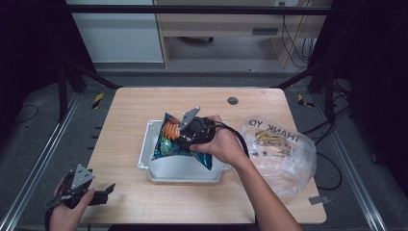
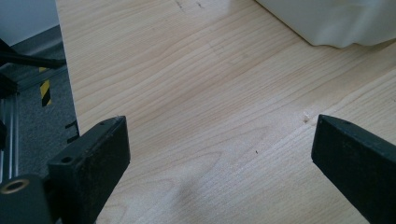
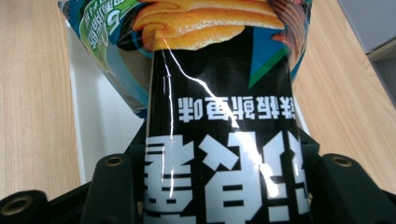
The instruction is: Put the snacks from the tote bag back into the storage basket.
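A blue and black snack bag with orange chips printed on it hangs tilted over the white tray at the table's middle. My right gripper is shut on the bag from the right side. In the right gripper view the glossy bag fills the space between the two black jaws, above the tray. My left gripper rests at the table's front left corner, open, with bare wood between its jaws. A corner of the tray lies ahead of it.
A crumpled clear plastic bag printed with "THANK YOU" lies on the right side of the table, with small items inside. A dark round plug sits in the tabletop near the far edge. Black frame posts stand at both sides.
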Demonstrator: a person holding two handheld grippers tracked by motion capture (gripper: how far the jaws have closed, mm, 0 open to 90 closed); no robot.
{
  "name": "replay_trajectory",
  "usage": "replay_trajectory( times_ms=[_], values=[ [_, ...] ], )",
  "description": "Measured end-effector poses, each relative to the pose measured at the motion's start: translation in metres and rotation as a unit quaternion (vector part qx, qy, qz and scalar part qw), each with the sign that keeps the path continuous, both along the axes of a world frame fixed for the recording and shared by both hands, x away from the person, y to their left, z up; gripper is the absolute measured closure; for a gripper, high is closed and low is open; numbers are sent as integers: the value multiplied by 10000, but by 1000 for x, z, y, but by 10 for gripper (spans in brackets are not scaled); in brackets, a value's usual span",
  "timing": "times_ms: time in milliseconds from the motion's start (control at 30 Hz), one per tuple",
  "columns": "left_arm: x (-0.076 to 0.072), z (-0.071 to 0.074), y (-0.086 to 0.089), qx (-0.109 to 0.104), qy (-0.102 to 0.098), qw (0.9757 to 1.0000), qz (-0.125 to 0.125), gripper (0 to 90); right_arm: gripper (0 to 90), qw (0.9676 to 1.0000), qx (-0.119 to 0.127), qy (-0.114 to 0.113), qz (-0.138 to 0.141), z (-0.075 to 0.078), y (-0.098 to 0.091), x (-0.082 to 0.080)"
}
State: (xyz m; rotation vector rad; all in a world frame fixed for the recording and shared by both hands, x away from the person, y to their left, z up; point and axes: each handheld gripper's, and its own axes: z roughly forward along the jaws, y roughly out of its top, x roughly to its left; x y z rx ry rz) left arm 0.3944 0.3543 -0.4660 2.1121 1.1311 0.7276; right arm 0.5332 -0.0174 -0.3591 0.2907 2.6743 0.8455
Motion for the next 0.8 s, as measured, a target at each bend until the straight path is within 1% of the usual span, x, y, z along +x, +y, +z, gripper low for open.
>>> replay_trajectory(
  times_ms=[267, 400, 533, 733, 800],
  values=[
    [0, 0, -2, 33, 23, 10000, -46, 41, 450, 9999, -40, 82, 49, -6, 2, -1],
    [1, -1, -2, 40, 30, 10000, -67, 41, 450, 9999, -56, 116, 115, -9, 4, -2],
    [1, -1, -3, 60, 49, 9999, -100, 41, 450, 9996, -139, 146, 175, -13, 7, -2],
    [1, -1, -5, 75, 52, 9999, -119, 41, 450, 9995, -157, 210, 172, -19, 10, -2],
    [1, -1, -5, 80, 57, 9999, -124, 41, 450, 9994, -168, 217, 210, -21, 11, -2]
  ],
)
